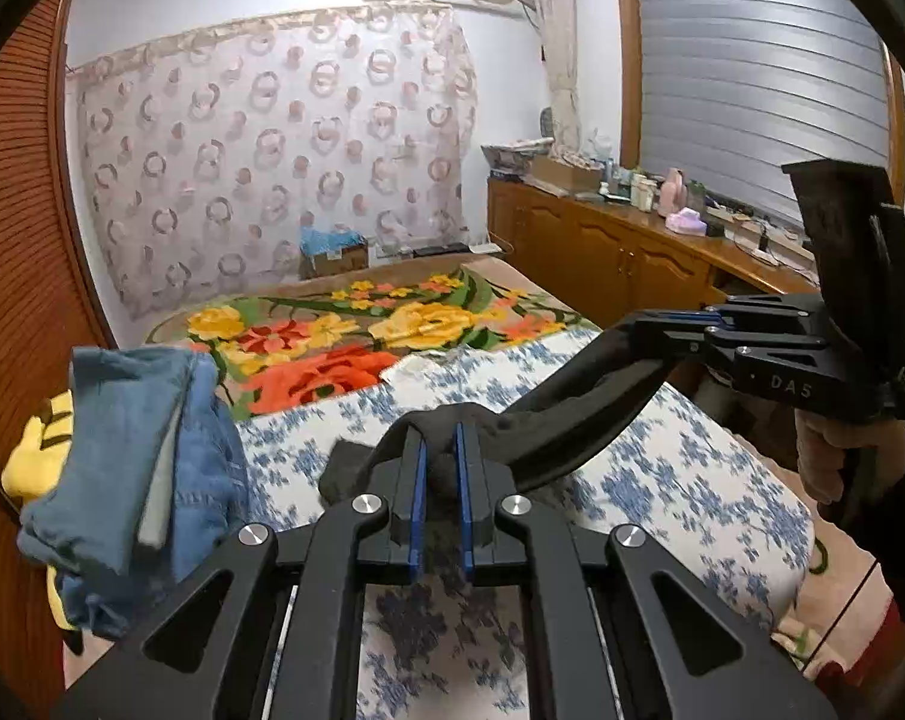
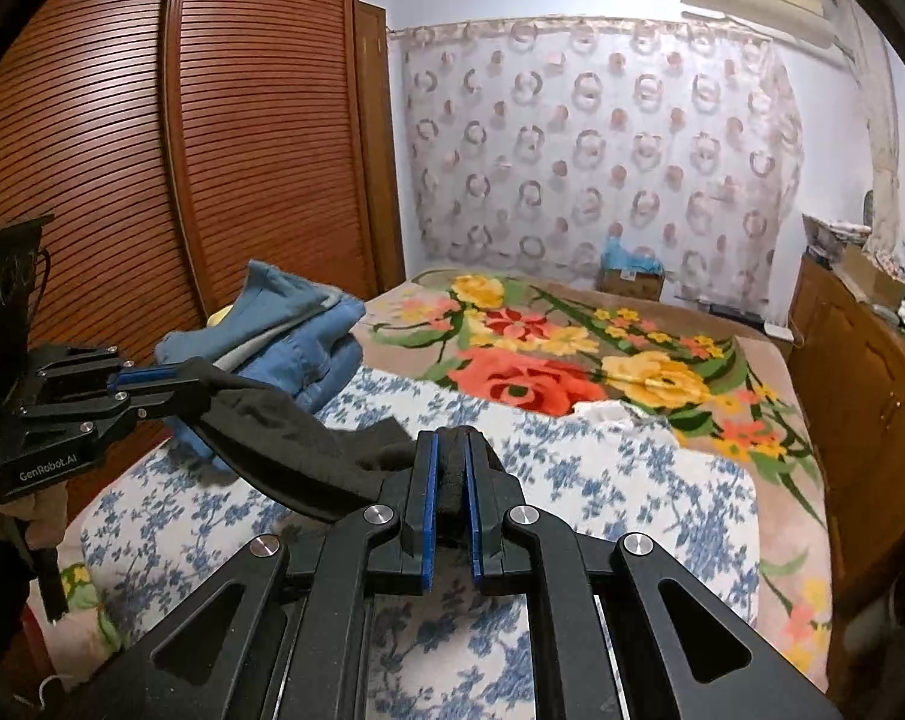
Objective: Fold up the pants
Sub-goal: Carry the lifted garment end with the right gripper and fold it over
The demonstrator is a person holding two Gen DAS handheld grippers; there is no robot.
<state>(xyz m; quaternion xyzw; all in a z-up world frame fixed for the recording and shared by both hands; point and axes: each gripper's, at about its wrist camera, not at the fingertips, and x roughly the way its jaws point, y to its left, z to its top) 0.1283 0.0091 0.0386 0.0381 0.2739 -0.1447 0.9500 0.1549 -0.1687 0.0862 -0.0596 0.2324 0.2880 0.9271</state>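
Nearest in both wrist views, each gripper's jaws are clamped on a bunch of dark cloth. The left gripper (image 1: 441,474) pinches one end of the black pants (image 1: 572,420) at lower centre of its frame. The right gripper (image 2: 449,480) pinches the other end at lower centre of its own frame. Between them the pants hang as a sagging band just above the bed (image 1: 662,480), which is covered by a blue-and-white floral sheet.

The sag and the crumpled wad between the blue pads suggest soft, light, limp fabric with no stiffness of its own. It would likely drape and bunch rather than hold a crease, so it probably needs to be drawn taut and laid flat first. The best holds appear to be along one edge, well apart, as now. A single layer might slip out from a thick wad.

Much is hidden. The rest of the pants falls below the gripper bodies and cannot be seen, so which end is the waistband and whether the legs are aligned cannot be told. A person's hand (image 1: 824,456) on the right gripper's handle is partly cut off at the right edge of the left view.

Farther off, at left in both views, lies a pile of blue denim (image 2: 296,336). Beyond it spreads a bright flowered blanket (image 2: 572,354), and then a patterned curtain (image 2: 602,150) on the far wall.
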